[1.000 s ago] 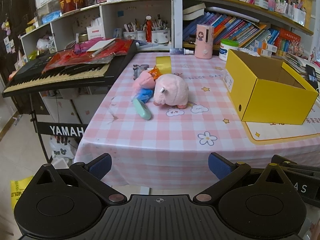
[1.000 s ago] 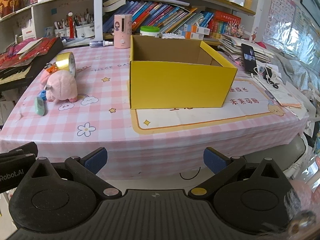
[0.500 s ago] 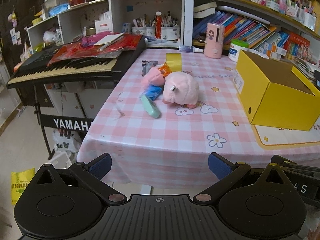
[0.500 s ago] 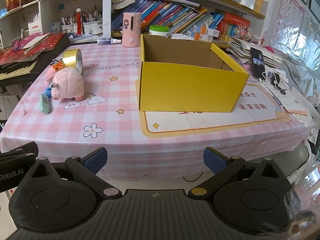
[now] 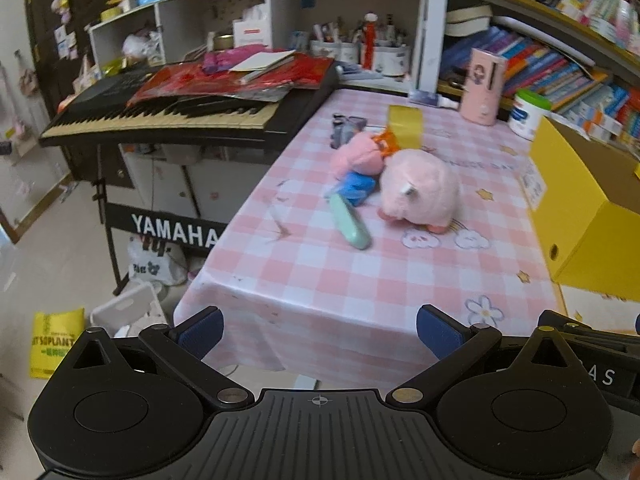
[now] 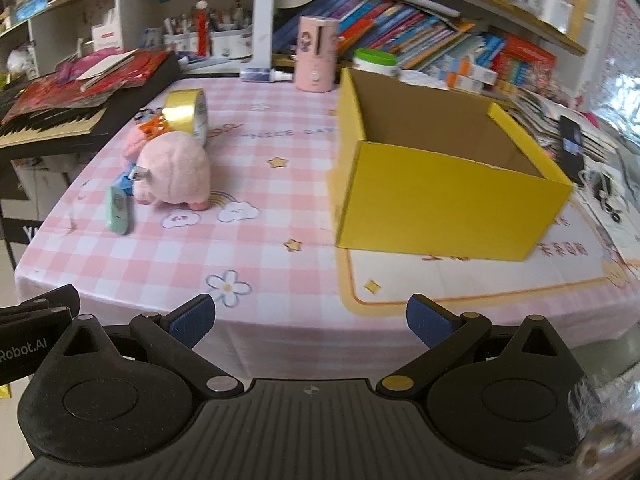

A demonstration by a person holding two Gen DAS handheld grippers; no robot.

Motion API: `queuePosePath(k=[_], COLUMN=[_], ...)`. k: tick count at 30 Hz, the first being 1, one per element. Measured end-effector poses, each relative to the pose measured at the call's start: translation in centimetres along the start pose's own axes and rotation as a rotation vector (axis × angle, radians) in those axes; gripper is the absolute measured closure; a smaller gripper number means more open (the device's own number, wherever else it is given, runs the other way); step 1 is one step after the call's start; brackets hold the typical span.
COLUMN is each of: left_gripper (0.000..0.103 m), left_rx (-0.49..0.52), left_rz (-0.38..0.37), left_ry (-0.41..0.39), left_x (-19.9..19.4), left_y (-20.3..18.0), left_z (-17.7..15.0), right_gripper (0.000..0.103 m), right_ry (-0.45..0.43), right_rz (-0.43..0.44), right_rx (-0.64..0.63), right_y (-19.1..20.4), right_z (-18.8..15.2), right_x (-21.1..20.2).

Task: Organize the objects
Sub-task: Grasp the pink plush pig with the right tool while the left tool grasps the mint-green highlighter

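Note:
A pink plush pig [image 5: 418, 192] [image 6: 174, 174] lies on the pink checked tablecloth [image 5: 360, 276]. Beside it lie a smaller pink toy [image 5: 358, 156], a blue item [image 5: 356, 188], a mint green case [image 5: 348, 222] [image 6: 118, 210], an orange clip [image 5: 386, 142] and a gold tape roll [image 5: 406, 126] [image 6: 186, 114]. An open, empty yellow box [image 6: 444, 196] [image 5: 576, 200] stands to the right. My left gripper [image 5: 318, 330] and right gripper [image 6: 310, 320] are open and empty, before the table's front edge.
A black Yamaha keyboard [image 5: 176, 112] covered with red papers stands left of the table. A pink canister [image 6: 316, 58], a white jar [image 6: 374, 60] and bookshelves [image 6: 440, 44] line the back. A phone [image 6: 572, 142] and papers lie far right.
Both grippers have moved forward and closer to the table; the toys and the box look larger. Nothing on the table has moved. Both stay open.

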State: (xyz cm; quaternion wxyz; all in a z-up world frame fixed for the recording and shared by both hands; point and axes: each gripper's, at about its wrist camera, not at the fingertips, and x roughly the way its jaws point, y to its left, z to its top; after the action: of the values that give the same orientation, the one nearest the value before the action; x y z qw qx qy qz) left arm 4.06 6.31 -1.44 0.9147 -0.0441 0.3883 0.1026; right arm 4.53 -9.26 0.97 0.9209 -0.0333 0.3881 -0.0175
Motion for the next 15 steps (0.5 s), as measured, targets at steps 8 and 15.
queuePosePath(k=[8,15], left_gripper=[0.0,0.001], left_rx=[-0.065,-0.045], left_rz=[0.017,0.039], left_ry=[-0.003,-0.012], left_x=[1.8,3.5], left_y=[0.8,-0.1], left_z=[1.5,2.7], right_gripper=[0.005,0.014], right_ry=[-0.016,-0.109], right_rz=[0.097,0.192], right_rx=[-0.053,-0.113], right_y=[1.4,2.6], right_z=[2.7,6.0], right_x=[2.4,4.2])
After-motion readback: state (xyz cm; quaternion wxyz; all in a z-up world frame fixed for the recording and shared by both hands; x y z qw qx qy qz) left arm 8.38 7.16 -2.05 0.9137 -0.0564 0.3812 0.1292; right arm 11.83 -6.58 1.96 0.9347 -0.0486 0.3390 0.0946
